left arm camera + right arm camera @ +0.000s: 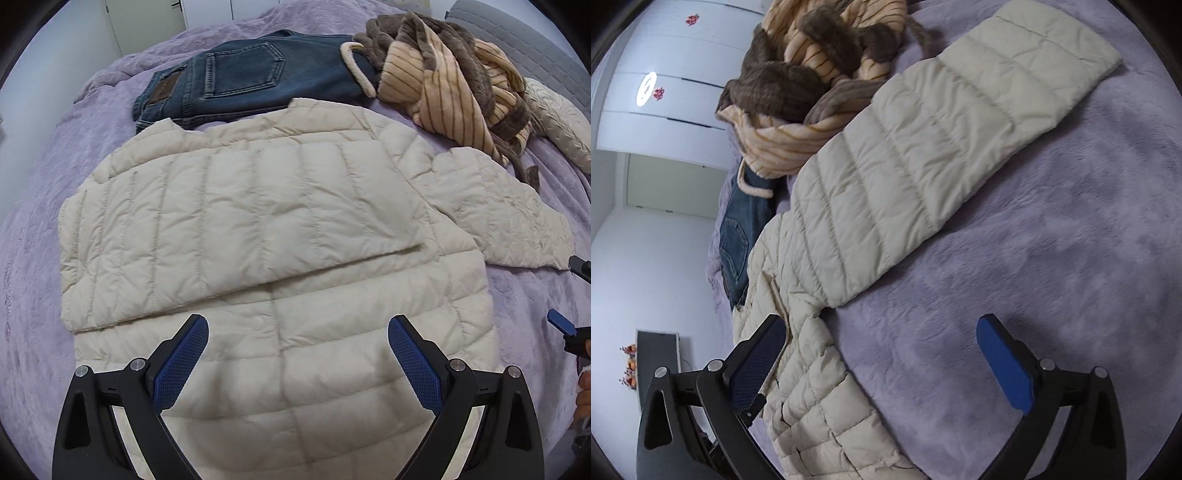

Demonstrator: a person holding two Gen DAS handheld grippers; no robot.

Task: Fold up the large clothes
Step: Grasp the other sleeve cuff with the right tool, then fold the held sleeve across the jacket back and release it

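Cream quilted puffer jacket (258,229) lies flat on the lilac plush bed cover (40,192), taking up most of the left wrist view; it is the garment being folded. One sleeve (236,218) is already laid across the body, its lower edge making a long crease line, probably to square the jacket into a rectangle. Left claw (298,354) hovers over the lower body panel with its blue-padded fingers (183,362) spread wide, gripping nothing, seemingly waiting or lining up for the next fold. Behind the jacket, folded blue denim jeans (236,81) sit just beside the collar edge, looks like a finished item set aside. Right of the jeans, a crumpled brown and tan striped fleece robe (447,70) is heaped near the top of the bed, apparently not yet folded. The other sleeve (942,147) sticks out straight to the right on the bed cover, unfolded, well apart from the body centre. Right claw (881,354) sits low near that sleeve's armpit, fingers apart, empty; the left finger (757,365) overlaps the jacket's side edge in the picture, contact cannot be told, the right one is over bare cover. Likely next step by my reading: pinch this sleeve near the cuff and bring it across to match the first. Puffy slick fabric may spring back or slide.
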